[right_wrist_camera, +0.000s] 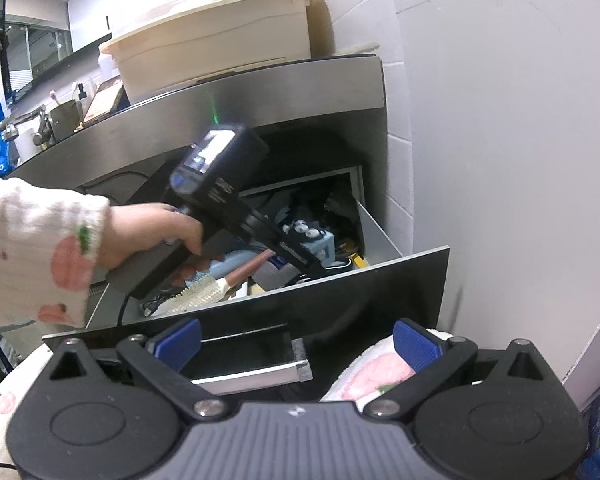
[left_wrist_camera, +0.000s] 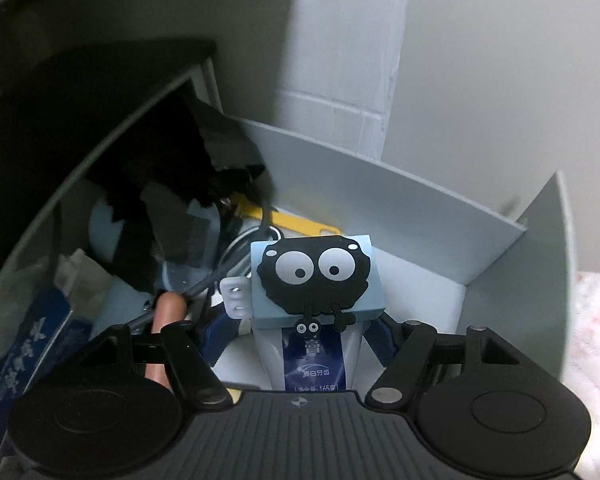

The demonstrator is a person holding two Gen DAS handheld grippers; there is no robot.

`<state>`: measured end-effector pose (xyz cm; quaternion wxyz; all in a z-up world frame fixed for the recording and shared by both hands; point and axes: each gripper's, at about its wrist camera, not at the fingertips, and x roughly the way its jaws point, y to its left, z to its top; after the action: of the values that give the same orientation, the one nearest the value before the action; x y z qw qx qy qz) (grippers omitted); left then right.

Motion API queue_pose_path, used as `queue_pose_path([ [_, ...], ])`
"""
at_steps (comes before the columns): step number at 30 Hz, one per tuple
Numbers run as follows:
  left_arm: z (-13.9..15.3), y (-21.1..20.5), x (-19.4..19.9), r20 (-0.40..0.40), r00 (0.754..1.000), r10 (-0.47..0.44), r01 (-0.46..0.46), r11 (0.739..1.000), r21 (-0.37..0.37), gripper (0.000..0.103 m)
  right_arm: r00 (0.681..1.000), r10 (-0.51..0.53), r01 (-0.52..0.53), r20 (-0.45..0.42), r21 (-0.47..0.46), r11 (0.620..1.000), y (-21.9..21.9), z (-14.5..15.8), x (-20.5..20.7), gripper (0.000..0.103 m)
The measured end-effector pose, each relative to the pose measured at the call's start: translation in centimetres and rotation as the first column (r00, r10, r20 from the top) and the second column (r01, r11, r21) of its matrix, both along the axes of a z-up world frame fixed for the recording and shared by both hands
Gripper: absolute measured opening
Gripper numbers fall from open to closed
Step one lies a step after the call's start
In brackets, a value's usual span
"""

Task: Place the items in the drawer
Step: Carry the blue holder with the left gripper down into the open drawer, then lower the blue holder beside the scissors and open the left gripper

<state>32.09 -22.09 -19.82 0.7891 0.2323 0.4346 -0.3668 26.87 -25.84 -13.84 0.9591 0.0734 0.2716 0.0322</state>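
A white-and-blue toothpaste tube (left_wrist_camera: 314, 364) carries a light blue block with a black cartoon face (left_wrist_camera: 316, 280) on its far end. My left gripper (left_wrist_camera: 300, 340) is shut on the tube, whose sides are pressed by the blue pads (left_wrist_camera: 214, 340), and it hangs low inside the open drawer (left_wrist_camera: 380, 200). In the right wrist view a hand (right_wrist_camera: 152, 232) holds the left gripper (right_wrist_camera: 312, 252) tilted down into the drawer (right_wrist_camera: 340, 300), and the blue block (right_wrist_camera: 320, 242) shows at its tip. My right gripper (right_wrist_camera: 298, 344) stands open in front of the drawer's dark front panel, with nothing between its fingers.
The drawer holds several loose things: a hairbrush (right_wrist_camera: 204, 292), a yellow strip (left_wrist_camera: 300, 222), black cloth (left_wrist_camera: 160, 184), a blue packet (left_wrist_camera: 32, 352). A cream tub (right_wrist_camera: 220, 40) stands on the counter above. A white wall is at the right. Pink-and-white fleece (left_wrist_camera: 596, 340) lies beside the drawer.
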Motion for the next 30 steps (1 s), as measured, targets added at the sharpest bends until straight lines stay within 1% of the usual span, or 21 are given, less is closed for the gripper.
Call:
queue_pose_path([
  [6, -1.7, -0.9, 0.7, -0.029, 0.999, -0.023, 0.024, 0.999, 0.04, 0.069, 1.0, 0.002, -0.002, 0.002, 0.007, 1.0, 0.0, 0.0, 0.3, 0.103],
  [13, -3.2, -1.4, 0.6, -0.036, 0.998, -0.056, 0.059, 0.994, 0.091, 0.069, 1.0, 0.008, -0.008, -0.001, 0.01, 1.0, 0.1, 0.0, 0.6, 0.103],
  [17, -3.9, -1.2, 0.7, -0.042, 0.998, -0.057, 0.061, 0.992, 0.111, 0.069, 1.0, 0.01, -0.01, -0.002, 0.01, 1.0, 0.2, 0.0, 0.8, 0.103],
  [23, -4.6, -1.2, 0.7, -0.057, 0.996, -0.066, 0.073, 0.989, 0.13, 0.069, 1.0, 0.016, -0.016, -0.009, 0.008, 1.0, 0.4, 0.0, 1.1, 0.103],
  [30, -4.5, -1.0, 0.9, -0.078, 0.995, -0.06, 0.069, 0.991, 0.115, 0.069, 1.0, 0.025, -0.025, -0.019, 0.006, 1.0, 0.9, 0.0, 1.4, 0.103],
])
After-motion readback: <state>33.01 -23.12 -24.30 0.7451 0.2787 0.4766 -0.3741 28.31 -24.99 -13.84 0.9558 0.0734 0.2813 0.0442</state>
